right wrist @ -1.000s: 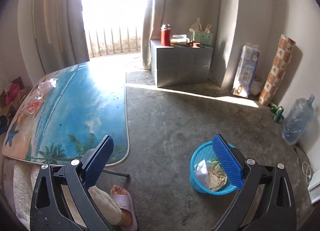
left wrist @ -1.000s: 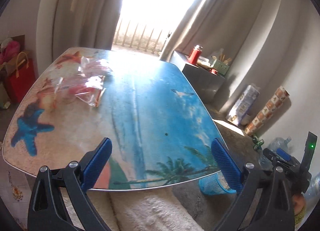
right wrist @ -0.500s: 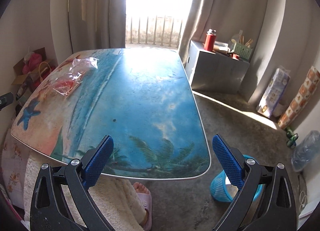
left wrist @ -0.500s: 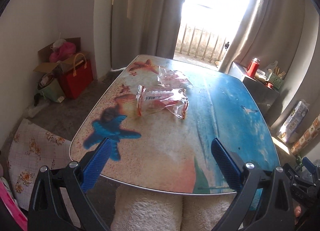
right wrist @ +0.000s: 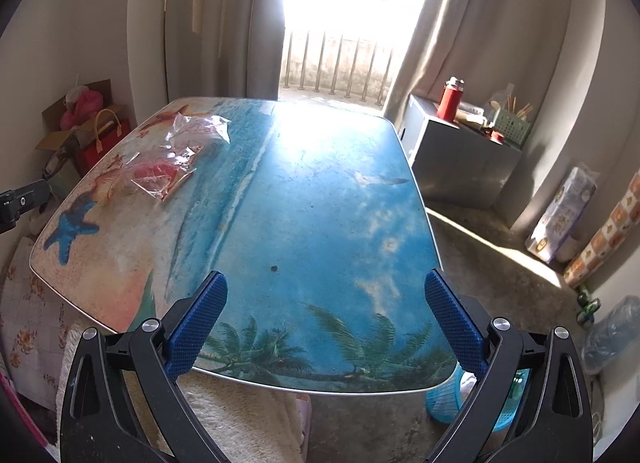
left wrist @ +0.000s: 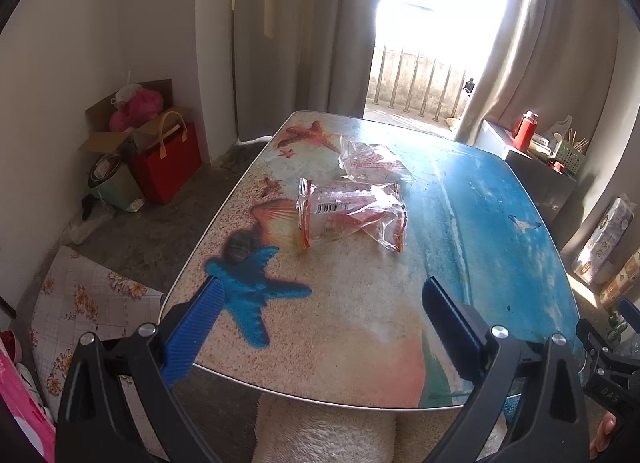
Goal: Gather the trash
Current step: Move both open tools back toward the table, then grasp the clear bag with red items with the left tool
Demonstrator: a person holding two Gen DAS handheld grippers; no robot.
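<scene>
Two clear plastic wrappers with red print lie on the beach-print table (left wrist: 360,323). The nearer wrapper (left wrist: 352,215) shows a barcode, and the farther wrapper (left wrist: 368,161) lies just behind it. In the right wrist view the same wrappers, nearer (right wrist: 160,175) and farther (right wrist: 200,129), sit at the table's (right wrist: 320,203) far left. My left gripper (left wrist: 320,323) is open above the table's near edge, short of the wrappers and empty. My right gripper (right wrist: 326,319) is open and empty over the near edge on the blue side. A blue mesh trash basket (right wrist: 444,403) stands on the floor under the right fingers, mostly hidden.
A red bag (left wrist: 168,159) and a cardboard box (left wrist: 120,123) sit against the left wall. A grey cabinet (right wrist: 460,151) with a red flask (right wrist: 450,99) stands at the right. A water jug (right wrist: 612,331) and rolls line the right wall. A person's fleece-covered legs (left wrist: 320,435) are below the table edge.
Both grippers have swung left from the floor and basket toward the table. The left view now faces the wrappers more closely; the right view is centred on the tabletop. Both stay open.
</scene>
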